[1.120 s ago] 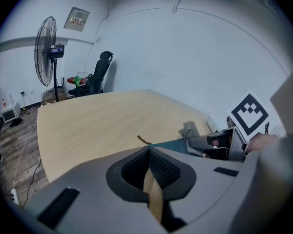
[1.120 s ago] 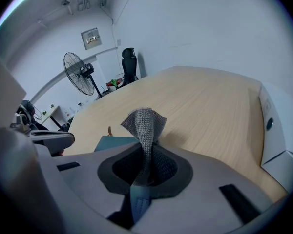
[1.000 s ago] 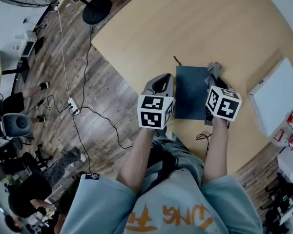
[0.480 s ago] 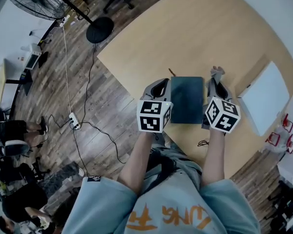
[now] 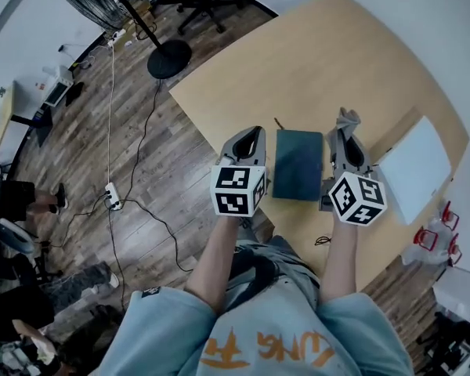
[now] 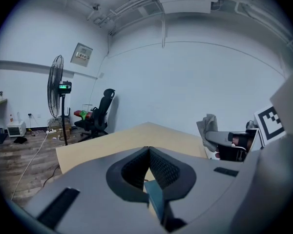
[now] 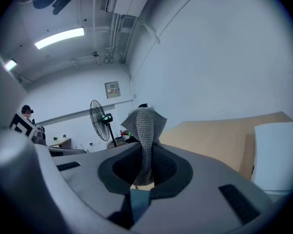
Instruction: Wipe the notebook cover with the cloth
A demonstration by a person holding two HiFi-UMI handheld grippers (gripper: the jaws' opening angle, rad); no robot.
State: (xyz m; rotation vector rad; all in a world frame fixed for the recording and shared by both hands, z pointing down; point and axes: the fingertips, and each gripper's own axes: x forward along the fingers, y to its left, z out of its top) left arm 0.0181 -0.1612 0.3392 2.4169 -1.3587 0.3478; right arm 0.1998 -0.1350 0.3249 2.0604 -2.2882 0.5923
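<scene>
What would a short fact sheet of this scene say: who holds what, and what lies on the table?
Left gripper: jaws together, nothing between them
Right gripper: jaws closed on a grey knitted cloth
Notebook: dark cover, closed, flat on the table between the two grippers
Table: light wood
Also there: white flat object, right of the notebook
Wiping: the cloth is beside the cover, not on it
</scene>
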